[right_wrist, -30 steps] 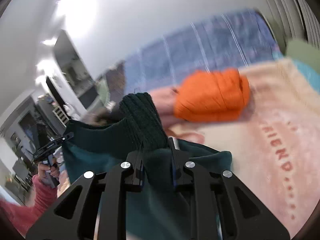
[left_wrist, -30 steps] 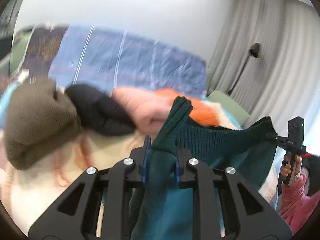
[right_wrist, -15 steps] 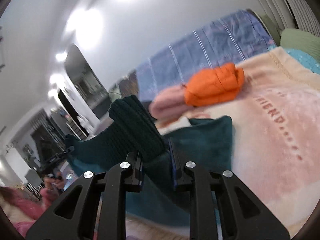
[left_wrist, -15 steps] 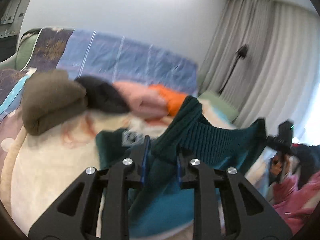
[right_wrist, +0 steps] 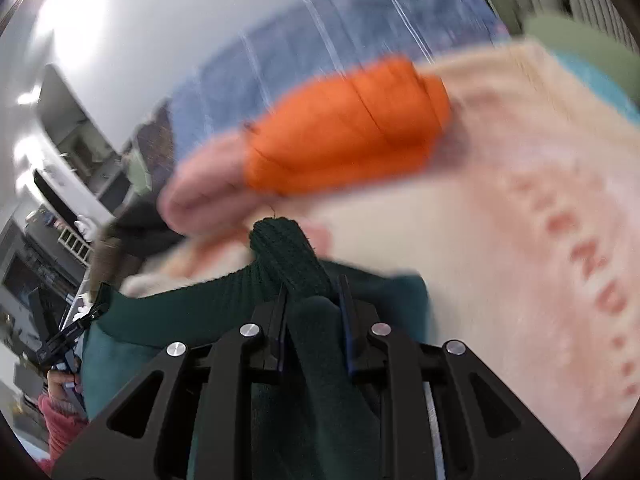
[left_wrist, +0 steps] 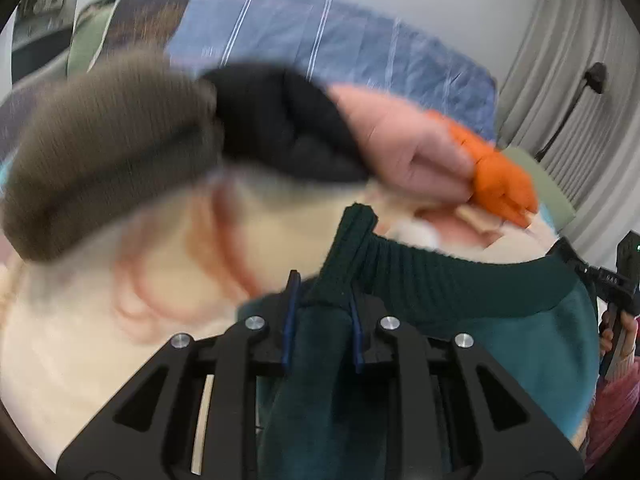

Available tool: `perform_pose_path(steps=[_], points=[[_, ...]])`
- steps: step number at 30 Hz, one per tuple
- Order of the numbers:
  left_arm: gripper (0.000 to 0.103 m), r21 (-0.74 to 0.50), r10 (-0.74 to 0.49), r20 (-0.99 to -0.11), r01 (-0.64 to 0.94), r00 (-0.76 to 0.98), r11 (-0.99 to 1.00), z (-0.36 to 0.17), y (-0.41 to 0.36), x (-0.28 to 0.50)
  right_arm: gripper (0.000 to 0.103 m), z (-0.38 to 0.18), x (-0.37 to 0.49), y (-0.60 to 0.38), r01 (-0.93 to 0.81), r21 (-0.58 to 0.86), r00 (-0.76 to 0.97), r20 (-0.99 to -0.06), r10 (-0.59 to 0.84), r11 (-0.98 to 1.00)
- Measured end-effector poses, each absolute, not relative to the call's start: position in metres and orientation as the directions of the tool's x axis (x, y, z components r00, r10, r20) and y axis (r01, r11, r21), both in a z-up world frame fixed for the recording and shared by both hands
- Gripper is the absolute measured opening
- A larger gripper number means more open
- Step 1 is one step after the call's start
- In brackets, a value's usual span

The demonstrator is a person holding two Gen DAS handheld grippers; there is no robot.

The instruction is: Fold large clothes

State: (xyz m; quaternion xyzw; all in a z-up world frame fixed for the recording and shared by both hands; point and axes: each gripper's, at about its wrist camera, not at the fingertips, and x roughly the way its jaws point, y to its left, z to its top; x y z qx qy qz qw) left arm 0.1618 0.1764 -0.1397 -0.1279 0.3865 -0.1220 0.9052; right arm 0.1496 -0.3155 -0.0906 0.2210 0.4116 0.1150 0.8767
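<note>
Cream blanket [right_wrist: 500,240] behind, teal sweater [left_wrist: 460,292] stretched between left gripper [left_wrist: 322,320] and right gripper [right_wrist: 312,320], both clamped on its ribbed hem.

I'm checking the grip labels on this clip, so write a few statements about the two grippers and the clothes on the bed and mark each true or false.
1. The left gripper has its jaws closed on the dark green sweater. True.
2. The right gripper is open and holds nothing. False: it is clamped on the same sweater's ribbed edge.
3. An orange folded garment lies on the cream blanket beyond the sweater. True.
4. The brown folded garment is gripped by the left gripper. False: it lies on the bed, away from the jaws.
</note>
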Motion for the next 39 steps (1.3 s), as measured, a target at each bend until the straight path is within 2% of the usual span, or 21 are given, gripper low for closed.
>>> perform_pose_path(steps=[4, 8, 10, 11, 13, 15, 16, 17, 18, 19, 22, 24, 27, 28, 29, 32, 34, 37, 38, 39], points=[[0.020, -0.339, -0.327, -0.630, 0.130, 0.705, 0.932, -0.126, 0.183, 0.149, 0.020, -0.071, 0.135, -0.318, -0.035, 0.490, 0.686, -0.622, 0.377, 0.871], [0.020, -0.292, -0.317, -0.527, 0.182, 0.789, 0.939, -0.079, 0.177, 0.118, 0.020, -0.022, 0.116, -0.313, -0.114, 0.465, 0.768, -0.520, 0.375, 0.878], [0.020, -0.255, -0.291, -0.483, 0.186, 0.825, 0.949, -0.060, 0.174, 0.109, 0.020, -0.011, 0.119, -0.305, -0.117, 0.406, 0.790, -0.515, 0.333, 0.906], [0.020, -0.228, -0.272, -0.482, 0.180, 0.833, 0.957, -0.056, 0.172, 0.110, 0.020, -0.016, 0.127, -0.302, -0.097, 0.375, 0.785, -0.540, 0.303, 0.922], [0.022, -0.157, -0.203, -0.541, 0.139, 0.816, 0.978, -0.068, 0.166, 0.129, 0.022, -0.040, 0.147, -0.299, -0.042, 0.325, 0.756, -0.608, 0.243, 0.945], [0.025, -0.073, -0.109, -0.673, 0.081, 0.731, 0.994, -0.111, 0.157, 0.159, 0.034, -0.100, 0.178, -0.293, 0.023, 0.266, 0.633, -0.750, 0.192, 0.964], [0.027, -0.048, -0.082, -0.747, 0.069, 0.660, 0.996, -0.147, 0.151, 0.174, 0.037, -0.114, 0.182, -0.295, 0.032, 0.306, 0.606, -0.763, 0.225, 0.951], [0.027, -0.099, -0.120, -0.765, 0.067, 0.632, 0.993, -0.162, 0.154, 0.180, 0.037, -0.115, 0.183, -0.301, 0.039, 0.337, 0.607, -0.756, 0.245, 0.941], [0.030, -0.143, -0.144, -0.757, 0.053, 0.637, 0.988, -0.155, 0.163, 0.179, 0.037, -0.108, 0.180, -0.306, 0.037, 0.355, 0.621, -0.740, 0.257, 0.934], [0.038, -0.138, -0.133, -0.748, 0.043, 0.651, 0.989, -0.151, 0.167, 0.177, 0.039, -0.104, 0.177, -0.306, 0.035, 0.348, 0.633, -0.733, 0.249, 0.937], [0.047, -0.153, -0.130, -0.747, 0.022, 0.652, 0.988, -0.155, 0.173, 0.174, 0.040, -0.107, 0.176, -0.301, 0.028, 0.308, 0.631, -0.743, 0.222, 0.951], [0.050, -0.157, -0.124, -0.744, 0.009, 0.656, 0.988, -0.151, 0.178, 0.172, 0.041, -0.102, 0.175, -0.299, 0.028, 0.295, 0.627, -0.749, 0.213, 0.955], [0.050, -0.143, -0.120, -0.716, 0.023, 0.687, 0.989, -0.133, 0.180, 0.160, 0.049, -0.075, 0.170, -0.294, 0.028, 0.234, 0.649, -0.744, 0.161, 0.972], [0.049, -0.132, -0.114, -0.700, 0.029, 0.705, 0.991, -0.122, 0.180, 0.152, 0.068, -0.057, 0.159, -0.294, 0.063, 0.169, 0.677, -0.731, 0.082, 0.984], [0.048, -0.117, -0.108, -0.677, 0.038, 0.728, 0.992, -0.107, 0.179, 0.143, 0.081, -0.047, 0.153, -0.293, 0.077, 0.145, 0.702, -0.710, 0.050, 0.986], [0.049, -0.116, -0.137, -0.595, 0.084, 0.792, 0.990, -0.064, 0.165, 0.120, 0.082, -0.005, 0.129, -0.279, 0.027, 0.153, 0.798, -0.598, 0.071, 0.988], [0.056, -0.129, -0.192, -0.557, 0.144, 0.808, 0.981, -0.046, 0.145, 0.117, 0.082, 0.009, 0.123, -0.257, -0.042, 0.154, 0.816, -0.565, 0.123, 0.987], [0.061, -0.092, -0.237, -0.565, 0.225, 0.790, 0.970, -0.040, 0.099, 0.127, 0.082, 0.003, 0.132, -0.213, -0.186, 0.118, 0.775, -0.592, 0.220, 0.975], [0.063, -0.081, -0.239, -0.582, 0.238, 0.777, 0.968, -0.045, 0.087, 0.133, 0.082, -0.004, 0.137, -0.202, -0.202, 0.099, 0.762, -0.609, 0.220, 0.974], [0.068, -0.070, -0.238, -0.606, 0.247, 0.759, 0.967, -0.052, 0.075, 0.141, 0.082, -0.017, 0.146, -0.192, -0.203, 0.066, 0.743, -0.639, 0.198, 0.977]])
